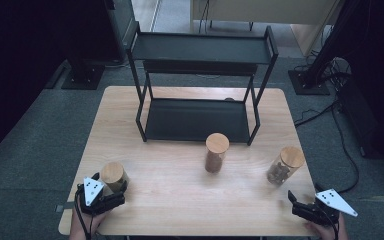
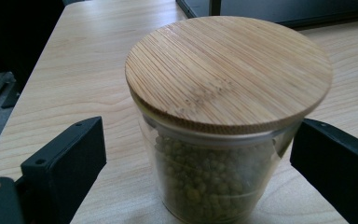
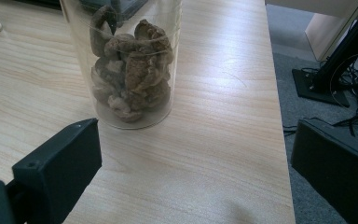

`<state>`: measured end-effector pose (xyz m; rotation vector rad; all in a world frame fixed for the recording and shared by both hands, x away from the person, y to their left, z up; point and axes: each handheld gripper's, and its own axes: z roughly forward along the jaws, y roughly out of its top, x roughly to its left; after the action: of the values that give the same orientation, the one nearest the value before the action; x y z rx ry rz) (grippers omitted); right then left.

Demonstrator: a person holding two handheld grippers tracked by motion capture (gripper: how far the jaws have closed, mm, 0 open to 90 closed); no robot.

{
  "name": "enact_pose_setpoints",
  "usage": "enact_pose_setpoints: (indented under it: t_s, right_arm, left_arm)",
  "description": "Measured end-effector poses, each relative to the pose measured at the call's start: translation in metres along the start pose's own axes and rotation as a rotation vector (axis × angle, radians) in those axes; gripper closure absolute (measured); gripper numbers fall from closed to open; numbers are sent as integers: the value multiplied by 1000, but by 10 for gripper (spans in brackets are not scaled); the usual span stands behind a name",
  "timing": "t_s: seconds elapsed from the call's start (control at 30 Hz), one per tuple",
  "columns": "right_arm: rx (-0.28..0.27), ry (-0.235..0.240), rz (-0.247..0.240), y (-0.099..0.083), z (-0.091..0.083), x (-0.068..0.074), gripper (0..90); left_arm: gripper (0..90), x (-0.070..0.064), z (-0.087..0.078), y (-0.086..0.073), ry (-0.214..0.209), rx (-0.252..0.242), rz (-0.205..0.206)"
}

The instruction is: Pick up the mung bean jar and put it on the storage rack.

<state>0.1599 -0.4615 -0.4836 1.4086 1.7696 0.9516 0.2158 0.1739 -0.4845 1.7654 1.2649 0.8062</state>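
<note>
A short glass jar of green peas [image 2: 200,186] with a bamboo lid [image 2: 228,70] stands at the table's near left corner [image 1: 114,175]. My left gripper [image 1: 111,182] is open, one jaw on each side of this jar; there is a gap at the left jaw, and the right jaw sits close to the glass. A taller jar of brown dried lumps [image 3: 130,70] stands near the right edge [image 1: 284,166]. My right gripper [image 1: 305,195] is open with nothing between its jaws, a little short of that jar, which sits left of its centre line.
A third jar with brown contents [image 1: 216,152] stands mid-table, in front of a black two-tier rack [image 1: 200,47] at the back. The table's right edge [image 3: 279,140] runs close beside the right gripper, with floor stands and cables [image 3: 326,84] beyond.
</note>
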Motion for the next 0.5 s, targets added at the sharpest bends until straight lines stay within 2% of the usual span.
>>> enact_pose_setpoints:
  t_s: [0.1,0.5]
  right_arm:
    - [-2,1,1,0,0,0,15]
    - [-4,8,-2,0,0,0,15]
  left_arm:
    - [39,-1,2,1,3,9,9]
    - [61,1,12,6,12,21,-18]
